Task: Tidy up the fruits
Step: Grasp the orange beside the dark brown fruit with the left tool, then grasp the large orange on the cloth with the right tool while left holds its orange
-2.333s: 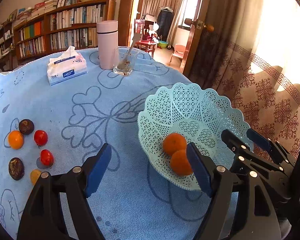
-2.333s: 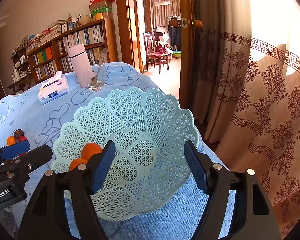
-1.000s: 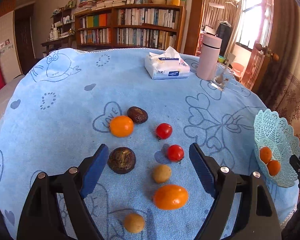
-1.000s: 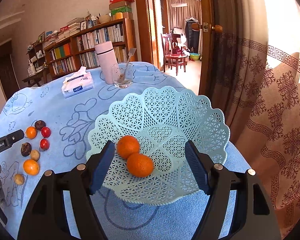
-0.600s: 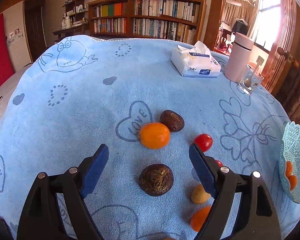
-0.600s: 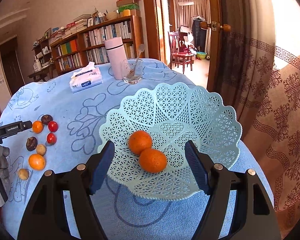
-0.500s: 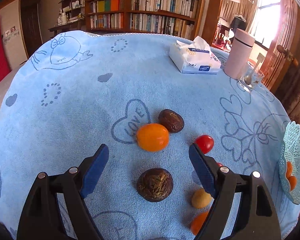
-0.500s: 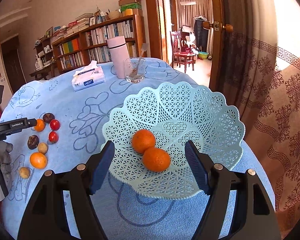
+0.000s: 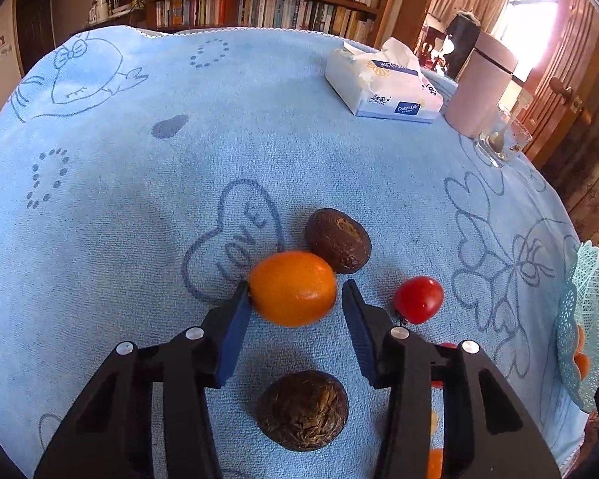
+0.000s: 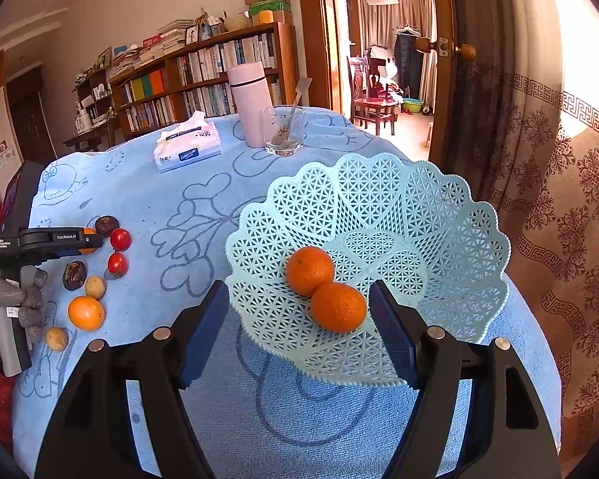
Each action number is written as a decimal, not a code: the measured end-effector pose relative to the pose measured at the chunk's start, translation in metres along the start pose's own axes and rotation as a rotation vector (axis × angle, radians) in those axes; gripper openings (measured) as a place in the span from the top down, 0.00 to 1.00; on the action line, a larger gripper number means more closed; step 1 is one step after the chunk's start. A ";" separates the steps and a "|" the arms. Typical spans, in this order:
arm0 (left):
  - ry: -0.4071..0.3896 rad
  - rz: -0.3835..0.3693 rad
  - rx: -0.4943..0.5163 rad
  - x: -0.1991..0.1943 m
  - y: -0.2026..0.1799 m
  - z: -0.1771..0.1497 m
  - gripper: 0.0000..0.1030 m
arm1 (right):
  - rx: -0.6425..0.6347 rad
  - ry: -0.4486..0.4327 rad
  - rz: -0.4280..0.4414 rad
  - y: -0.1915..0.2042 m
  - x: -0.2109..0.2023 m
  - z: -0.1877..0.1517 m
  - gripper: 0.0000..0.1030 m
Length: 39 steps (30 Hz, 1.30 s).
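Observation:
My left gripper [image 9: 295,299] is open with its jaws on either side of an orange fruit [image 9: 292,288] lying on the blue cloth; the left pad touches it, the right pad stands a little off. A dark brown fruit [image 9: 337,246] lies just behind it, another dark fruit [image 9: 302,415] below the fingers, a red tomato [image 9: 418,299] to the right. My right gripper [image 10: 299,303] is open and empty in front of the pale green lattice basket [image 10: 439,207], which holds two oranges [image 10: 323,287]. The left gripper [image 10: 60,239] shows over the loose fruits [image 10: 88,279].
A tissue box [image 9: 383,88], a pink flask [image 9: 483,84] and a glass with a spoon [image 9: 503,139] stand at the far side of the table. The basket's rim [image 9: 579,319] shows at the right edge. A curtain [image 10: 559,159] hangs right of the table.
My left gripper has moved forward and down to the orange fruit, and its jaws have narrowed around it. My right gripper has stayed almost still in front of the basket.

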<state>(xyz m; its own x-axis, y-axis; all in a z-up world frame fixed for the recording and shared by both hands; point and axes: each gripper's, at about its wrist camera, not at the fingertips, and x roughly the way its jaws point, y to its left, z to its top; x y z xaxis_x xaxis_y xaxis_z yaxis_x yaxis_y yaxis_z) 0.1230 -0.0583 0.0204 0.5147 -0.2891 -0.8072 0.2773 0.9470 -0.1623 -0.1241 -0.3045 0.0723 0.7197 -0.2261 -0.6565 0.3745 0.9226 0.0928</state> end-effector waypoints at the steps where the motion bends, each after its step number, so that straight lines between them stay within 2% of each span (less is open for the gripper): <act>1: -0.004 -0.010 -0.011 -0.001 0.003 0.000 0.59 | 0.000 0.002 0.003 0.002 0.001 0.000 0.28; 4: -0.032 -0.029 -0.038 -0.005 0.007 -0.004 0.59 | -0.004 0.001 0.010 0.009 0.000 0.000 0.28; 8: -0.089 0.025 -0.031 -0.018 0.008 -0.010 0.59 | -0.004 0.000 0.026 0.018 0.000 0.002 0.28; 12: -0.148 0.043 -0.035 -0.037 0.012 -0.012 0.59 | -0.019 0.026 0.066 0.033 0.003 0.002 0.28; 16: -0.182 0.053 -0.042 -0.049 0.016 -0.016 0.59 | -0.037 0.087 0.160 0.054 0.012 0.003 0.28; 22: -0.203 0.055 -0.057 -0.059 0.022 -0.020 0.59 | -0.040 0.223 0.319 0.091 0.035 0.003 0.28; 26: -0.210 0.052 -0.060 -0.062 0.024 -0.023 0.59 | -0.031 0.308 0.384 0.114 0.052 0.000 0.28; 34: -0.212 0.053 -0.072 -0.064 0.029 -0.025 0.59 | -0.096 0.347 0.420 0.158 0.068 -0.003 0.28; 39: -0.208 0.052 -0.083 -0.064 0.031 -0.026 0.59 | -0.150 0.335 0.396 0.177 0.075 -0.005 0.28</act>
<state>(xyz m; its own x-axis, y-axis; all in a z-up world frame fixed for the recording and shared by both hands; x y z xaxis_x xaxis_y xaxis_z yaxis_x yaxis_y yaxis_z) 0.0779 -0.0066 0.0521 0.6848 -0.2541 -0.6830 0.1824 0.9672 -0.1769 -0.0074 -0.1567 0.0356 0.5542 0.2376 -0.7978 0.0073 0.9570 0.2901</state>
